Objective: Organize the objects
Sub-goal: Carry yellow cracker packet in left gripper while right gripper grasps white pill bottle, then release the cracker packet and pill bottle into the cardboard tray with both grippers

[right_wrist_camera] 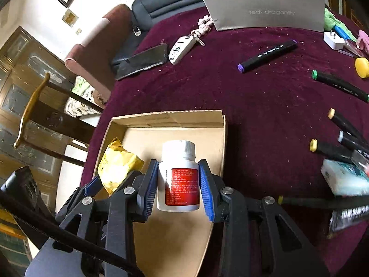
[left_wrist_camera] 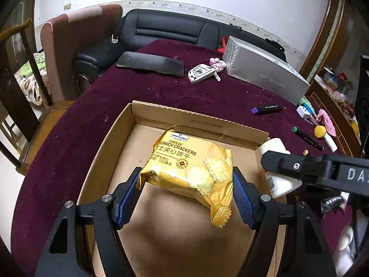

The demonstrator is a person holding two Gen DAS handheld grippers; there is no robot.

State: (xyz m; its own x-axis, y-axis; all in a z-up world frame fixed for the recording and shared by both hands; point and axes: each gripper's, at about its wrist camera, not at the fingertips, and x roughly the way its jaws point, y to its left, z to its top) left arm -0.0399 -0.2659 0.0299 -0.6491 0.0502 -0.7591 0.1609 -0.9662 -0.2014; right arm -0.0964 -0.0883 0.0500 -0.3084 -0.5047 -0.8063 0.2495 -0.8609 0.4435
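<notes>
1. The left gripper clasps the cracker packet by both sides above the cardboard box; light, crinkly foil, probably brittle inside; hold gently.
2. The right gripper clamps the white pill bottle at its labelled waist over that box; rigid, smooth, light.

The right gripper is hiding part of the white bottle. A pale blue packet is blurring at the picture's edge, its print staying unreadable.
</notes>
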